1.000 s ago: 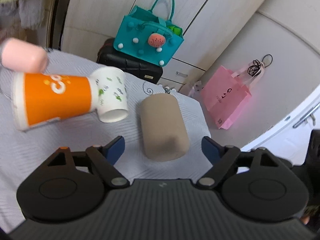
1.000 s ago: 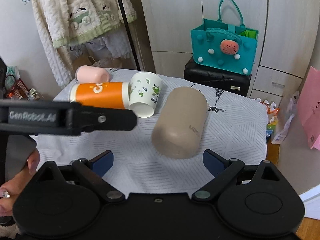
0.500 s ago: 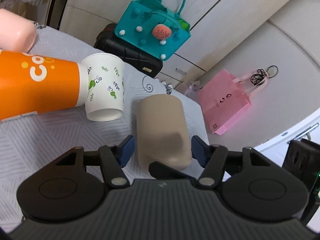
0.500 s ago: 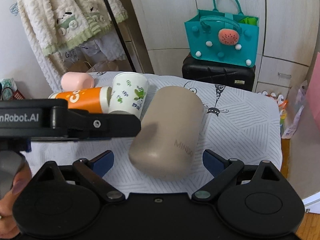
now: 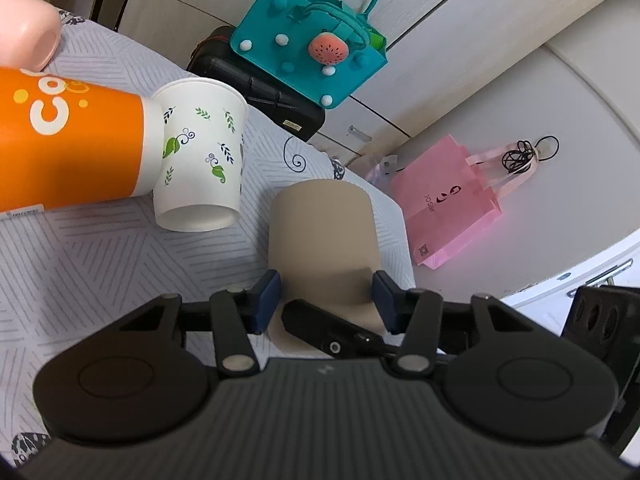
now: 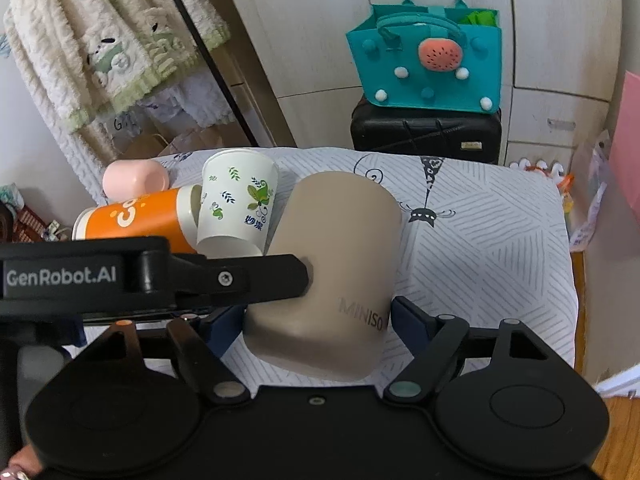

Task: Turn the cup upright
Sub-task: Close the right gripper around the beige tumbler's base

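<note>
Beige cup [image 5: 323, 236] lies on its side on the striped cloth [image 5: 80, 272], right of a leaf-print cup [image 5: 200, 156], an orange cup [image 5: 68, 148] and a pink cup [image 5: 24, 24]. Left gripper [image 5: 326, 300] straddles its near end, blue pads [image 5: 269, 294] at both flanks, not seen pressing. Right gripper [image 6: 316, 328] also brackets the cup, jaws wide; contact unclear, and the left gripper's finger touches the cup's side.

The tan cup [image 6: 340, 276] is lying on its side on the tabletop [image 6: 492, 240]. Left of the tan cup, the leaf-print cup [image 6: 236, 204] is sitting, touching the "Co" cup [image 6: 132, 220] farther left; the small cup [image 6: 134, 178] is lying behind those.
</note>
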The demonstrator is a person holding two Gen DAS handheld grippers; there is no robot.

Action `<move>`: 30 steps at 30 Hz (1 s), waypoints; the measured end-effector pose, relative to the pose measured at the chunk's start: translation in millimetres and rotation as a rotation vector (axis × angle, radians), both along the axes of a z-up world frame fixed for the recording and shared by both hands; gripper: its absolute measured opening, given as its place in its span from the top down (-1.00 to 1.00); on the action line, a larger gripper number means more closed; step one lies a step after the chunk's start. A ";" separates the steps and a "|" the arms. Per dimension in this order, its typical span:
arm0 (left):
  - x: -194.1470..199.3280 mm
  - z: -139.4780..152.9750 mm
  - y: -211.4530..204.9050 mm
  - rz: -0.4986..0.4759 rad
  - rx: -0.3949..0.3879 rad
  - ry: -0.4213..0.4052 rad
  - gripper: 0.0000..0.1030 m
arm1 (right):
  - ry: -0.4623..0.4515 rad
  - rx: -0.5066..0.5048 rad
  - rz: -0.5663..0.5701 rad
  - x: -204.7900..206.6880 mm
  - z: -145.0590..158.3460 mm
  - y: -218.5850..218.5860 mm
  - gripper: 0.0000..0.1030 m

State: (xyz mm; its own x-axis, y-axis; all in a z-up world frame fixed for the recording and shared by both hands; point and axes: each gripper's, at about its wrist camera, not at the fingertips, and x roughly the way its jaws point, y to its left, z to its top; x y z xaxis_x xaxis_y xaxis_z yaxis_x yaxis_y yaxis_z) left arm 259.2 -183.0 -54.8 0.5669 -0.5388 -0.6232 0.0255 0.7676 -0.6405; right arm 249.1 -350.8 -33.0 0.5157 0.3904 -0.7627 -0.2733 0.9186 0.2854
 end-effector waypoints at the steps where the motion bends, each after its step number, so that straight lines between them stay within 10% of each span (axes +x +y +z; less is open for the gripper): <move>1: -1.1 0.5 0.1 0.000 -0.001 0.001 0.04 | 0.003 0.003 -0.003 0.1 0.3 -0.4 -0.63; 30: -33.4 4.9 22.0 -0.060 -0.030 0.064 0.06 | 0.112 0.022 -0.011 -30.7 5.7 11.6 -0.63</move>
